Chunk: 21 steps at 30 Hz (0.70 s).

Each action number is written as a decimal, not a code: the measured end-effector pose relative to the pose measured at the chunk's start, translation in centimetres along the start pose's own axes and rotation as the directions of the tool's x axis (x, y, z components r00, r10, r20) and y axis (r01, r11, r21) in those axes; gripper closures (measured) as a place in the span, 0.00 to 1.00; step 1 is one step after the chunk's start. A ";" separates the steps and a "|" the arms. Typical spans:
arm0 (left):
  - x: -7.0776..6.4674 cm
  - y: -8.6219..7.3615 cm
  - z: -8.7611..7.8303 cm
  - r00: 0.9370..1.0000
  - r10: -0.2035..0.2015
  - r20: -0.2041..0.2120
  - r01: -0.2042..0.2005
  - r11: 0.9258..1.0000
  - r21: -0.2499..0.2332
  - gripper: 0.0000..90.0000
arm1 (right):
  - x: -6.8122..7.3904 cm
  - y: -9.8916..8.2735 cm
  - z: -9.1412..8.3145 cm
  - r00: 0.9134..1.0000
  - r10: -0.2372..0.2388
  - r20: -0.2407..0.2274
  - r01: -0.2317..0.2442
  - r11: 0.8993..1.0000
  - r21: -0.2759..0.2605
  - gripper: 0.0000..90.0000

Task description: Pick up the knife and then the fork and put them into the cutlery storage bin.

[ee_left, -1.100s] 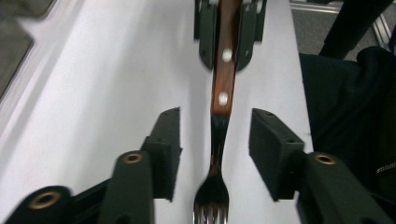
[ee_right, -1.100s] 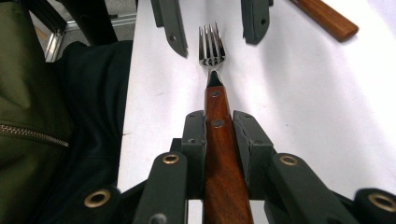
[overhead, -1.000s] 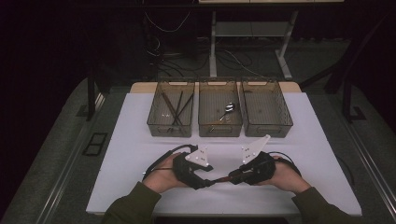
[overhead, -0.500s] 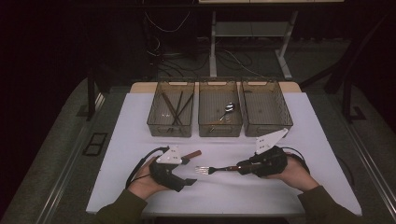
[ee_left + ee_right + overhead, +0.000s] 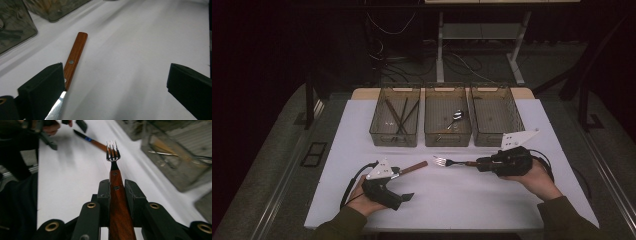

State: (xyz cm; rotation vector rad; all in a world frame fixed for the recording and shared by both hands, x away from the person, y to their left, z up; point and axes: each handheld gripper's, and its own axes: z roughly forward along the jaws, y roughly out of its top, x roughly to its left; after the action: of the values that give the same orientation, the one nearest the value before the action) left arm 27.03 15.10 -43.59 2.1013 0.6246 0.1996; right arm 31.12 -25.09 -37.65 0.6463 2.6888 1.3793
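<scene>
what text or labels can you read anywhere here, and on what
There is no readable text.
Grey plate on the left gripper: small dark marks, too small to read.
Grey plate on the right gripper: small dark marks, too small to read.
Fork, knife and the three bins: no lettering shows.

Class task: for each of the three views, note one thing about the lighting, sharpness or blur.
High view: white table lit, room behind it dark. Left gripper view: knife handle sharp, bins soft. Right gripper view: fork clear in the right tongs, far hand and bins blurred.
</scene>
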 end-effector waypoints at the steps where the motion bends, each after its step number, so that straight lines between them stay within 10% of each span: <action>1: 0.0 0.0 0.0 1.000 0.006 -0.006 -0.006 1.000 -0.001 0.00 | -0.2 0.0 -0.2 1.000 0.009 0.012 -0.009 1.000 0.002 0.84; 12: -0.2 0.1 0.1 0.999 0.013 -0.036 -0.013 1.000 0.013 0.00 | -2.3 0.9 -3.4 0.991 0.077 0.106 -0.068 0.993 -0.092 0.84; 21: -0.1 0.1 -0.1 0.998 0.020 -0.061 -0.019 1.000 0.006 0.00 | -4.7 0.9 -5.9 0.963 0.177 0.203 -0.142 0.975 -0.173 0.84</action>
State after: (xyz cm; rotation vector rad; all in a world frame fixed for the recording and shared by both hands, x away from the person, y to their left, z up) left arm 26.96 15.09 -43.48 2.1139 0.6419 0.2747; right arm 34.35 -30.93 -34.02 0.9558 2.3766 1.4428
